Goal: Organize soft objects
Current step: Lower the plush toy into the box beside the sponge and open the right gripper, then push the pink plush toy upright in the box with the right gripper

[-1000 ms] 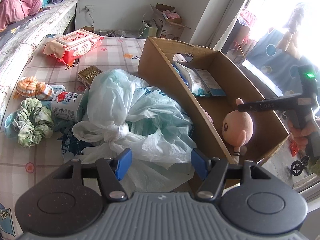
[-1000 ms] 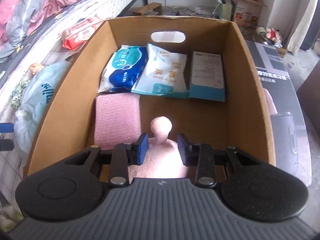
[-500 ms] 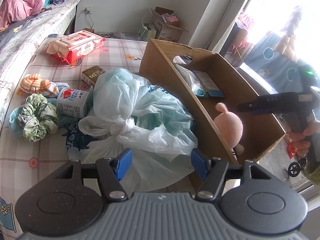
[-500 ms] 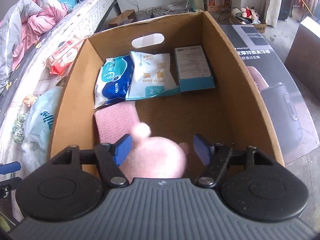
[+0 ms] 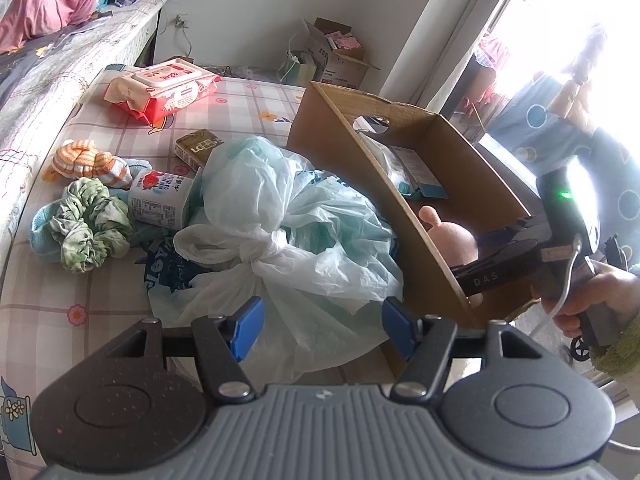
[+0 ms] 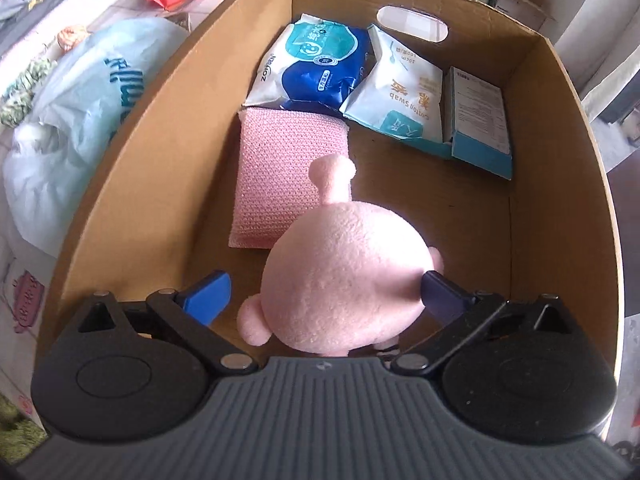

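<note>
Since a moment ago the right gripper (image 6: 324,292) has been spread wide, and the pink plush toy (image 6: 344,284), clamped a second earlier, is now lying loose between its blue pads inside the cardboard box (image 6: 160,152); whether the right-hand pad is touching it cannot be told.

From the left wrist, a checked, flower-printed sheet (image 5: 52,320) is being seen spread over the surface, with a bed edge on the left, a white wall behind and a glaring window on the right. The left gripper (image 5: 322,322) is being held wide open and empty over a knotted plastic bag (image 5: 280,232) lying just beside the box. A green scrunchie (image 5: 94,224), striped socks (image 5: 86,160), a milk carton (image 5: 160,200) and a red wipes pack (image 5: 164,88) are lying scattered — the area past the window is washed out. Only the toy's head is showing above the box wall.

From the right wrist, the toy is sitting near the front of the box, overlapping a pink sponge (image 6: 280,168). A blue wipes pack (image 6: 316,64), a cotton swab bag (image 6: 404,96) and a teal carton (image 6: 478,116) are being kept at the far end — the toy's lower body is hidden under the gripper housing.
</note>
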